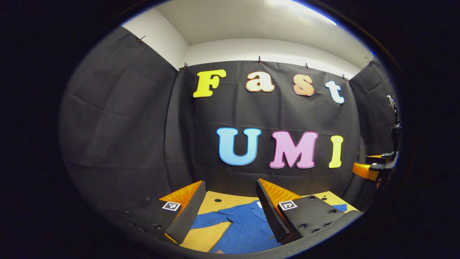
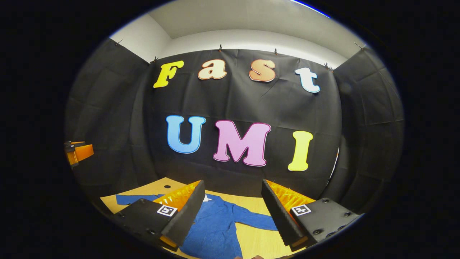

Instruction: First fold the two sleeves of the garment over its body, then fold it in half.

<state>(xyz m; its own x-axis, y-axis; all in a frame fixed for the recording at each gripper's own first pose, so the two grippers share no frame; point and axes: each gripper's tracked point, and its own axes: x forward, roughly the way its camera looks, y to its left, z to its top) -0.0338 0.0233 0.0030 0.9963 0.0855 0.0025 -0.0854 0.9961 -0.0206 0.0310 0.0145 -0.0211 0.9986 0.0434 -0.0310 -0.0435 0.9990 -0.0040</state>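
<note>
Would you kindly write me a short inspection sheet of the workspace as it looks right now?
Surface: wooden table, small dark holes in it.
Job's things: blue garment lying flat, sleeves spread out to each side, none folded.
Clutter: nothing seen.
Grippers: left gripper and right gripper both open, raised above the garment, holding nothing.
Cables: nothing seen.
Surroundings: black cloth wall, white wall and ceiling above.

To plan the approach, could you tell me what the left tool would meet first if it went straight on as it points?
Probably the booth's black cloth wall. The left tool is open, above the blue garment on the wooden table; depth is unclear.
</note>
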